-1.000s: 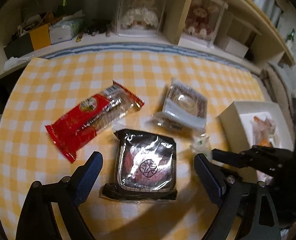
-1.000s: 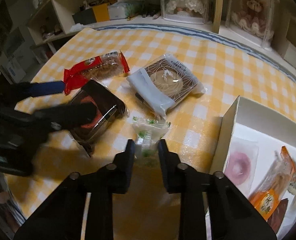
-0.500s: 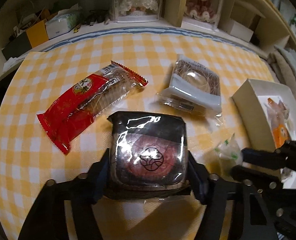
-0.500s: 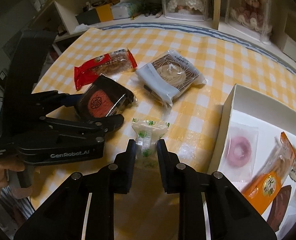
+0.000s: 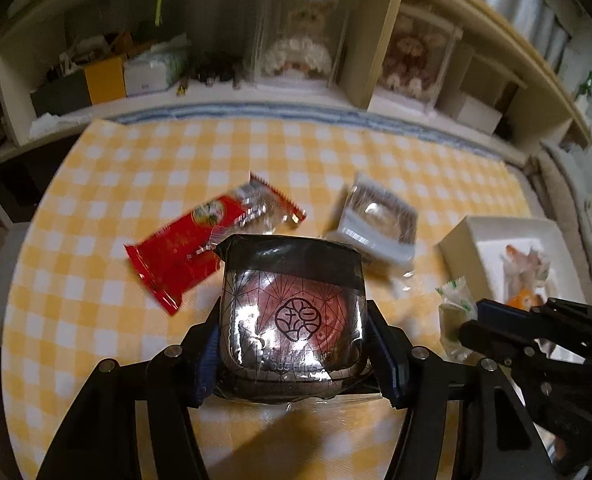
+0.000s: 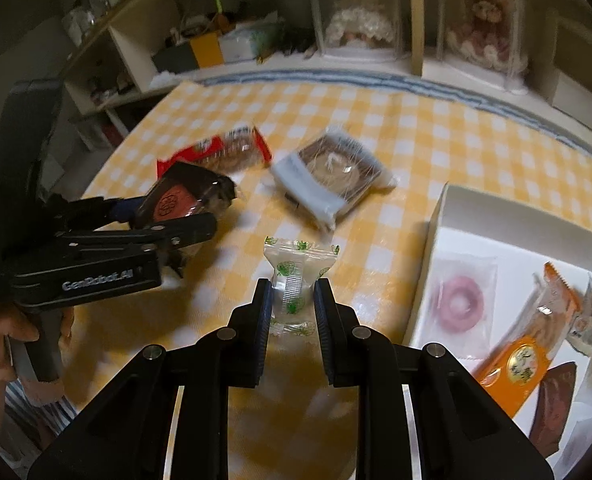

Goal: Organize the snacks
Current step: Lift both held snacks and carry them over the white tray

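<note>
The table under its yellow-and-white checked cloth (image 5: 296, 152) takes up most of the room in front of the shelves, and a white box (image 6: 436, 240) sits at its right edge with a pink ring sweet and an orange packet already lying inside. Out on the cloth a long red snack packet (image 5: 180, 252) lies at a slant, and just right of it rests a grey-and-brown wrapped cake (image 5: 380, 220). The left gripper (image 5: 294, 344) has just been closing and now clamps a square black-wrapped cake (image 5: 292, 312) by its two sides, lifted clear of the cloth in front of the red packet. The right gripper (image 6: 292, 300) is closed tight on a small clear sweet with green print (image 6: 296, 276), pinched at its middle, hanging just left of the box wall.
</note>
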Demonstrator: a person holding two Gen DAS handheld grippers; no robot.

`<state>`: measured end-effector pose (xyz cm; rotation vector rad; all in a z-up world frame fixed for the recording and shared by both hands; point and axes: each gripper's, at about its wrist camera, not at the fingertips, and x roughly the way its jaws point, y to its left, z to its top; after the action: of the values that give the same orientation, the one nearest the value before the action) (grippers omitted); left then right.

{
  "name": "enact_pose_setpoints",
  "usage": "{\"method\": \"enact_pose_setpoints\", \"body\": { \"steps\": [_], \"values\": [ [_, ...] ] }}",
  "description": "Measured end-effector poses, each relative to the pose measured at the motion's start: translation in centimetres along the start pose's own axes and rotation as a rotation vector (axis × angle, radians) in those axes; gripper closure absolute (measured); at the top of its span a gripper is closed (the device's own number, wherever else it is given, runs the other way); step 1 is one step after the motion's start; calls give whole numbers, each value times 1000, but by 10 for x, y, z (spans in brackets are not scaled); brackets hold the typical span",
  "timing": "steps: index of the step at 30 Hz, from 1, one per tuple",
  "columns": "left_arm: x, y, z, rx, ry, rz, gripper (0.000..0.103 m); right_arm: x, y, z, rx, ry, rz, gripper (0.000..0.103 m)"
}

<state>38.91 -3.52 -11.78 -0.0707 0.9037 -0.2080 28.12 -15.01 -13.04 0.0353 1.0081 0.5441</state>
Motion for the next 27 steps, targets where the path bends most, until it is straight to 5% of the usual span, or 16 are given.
{"method": "enact_pose_setpoints", "body": {
  "steps": [14,27],
  "values": [
    [-109,-31,-15,-1,-157,-83,42,-91,-7,16,41,-184,5,81],
    [-166,-94,-32,9,-209,-194,42,-169,-48,-20,81,-229,-69,81]
  ]
}}
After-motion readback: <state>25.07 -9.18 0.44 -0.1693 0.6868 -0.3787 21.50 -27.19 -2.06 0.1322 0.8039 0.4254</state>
